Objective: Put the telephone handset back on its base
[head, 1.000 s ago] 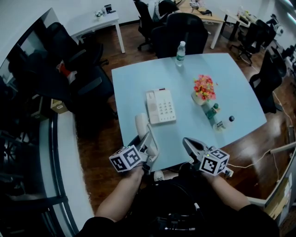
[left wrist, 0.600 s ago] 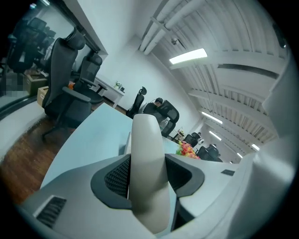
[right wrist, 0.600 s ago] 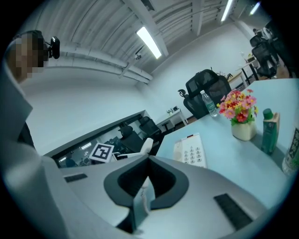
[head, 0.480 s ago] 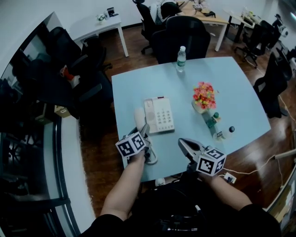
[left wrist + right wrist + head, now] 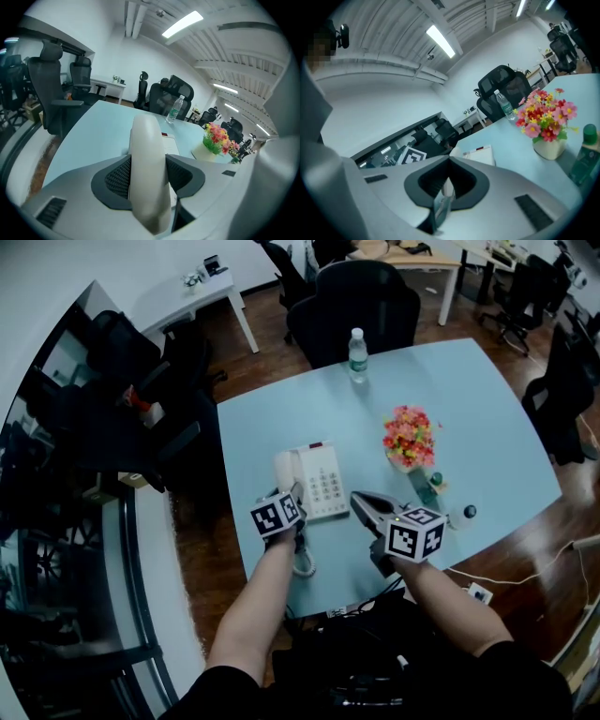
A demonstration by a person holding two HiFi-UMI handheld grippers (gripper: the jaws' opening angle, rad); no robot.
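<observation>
- The left gripper (image 5: 149,177) is holding the handset (image 5: 146,140). Its two jaws are standing wide apart and pressing on the handset's two sides.
- The handset is looking creamy white, long, smooth and round at the end. It is pointing away from the person.
- The right gripper (image 5: 446,180) is hanging just right of it over the table (image 5: 272,418). Its jaws are squeezing together with nothing between them.
- A curly white cord (image 5: 302,559) is lying by the table's near edge, under the left gripper.
- The handset is sitting at the left side of the white base (image 5: 326,486), which is showing rows of buttons. Whether the two are touching is hard to tell.
- Pink and yellow flowers (image 5: 409,432) are standing to the right, farther back.
- A water bottle (image 5: 356,354) is standing near the far edge.
</observation>
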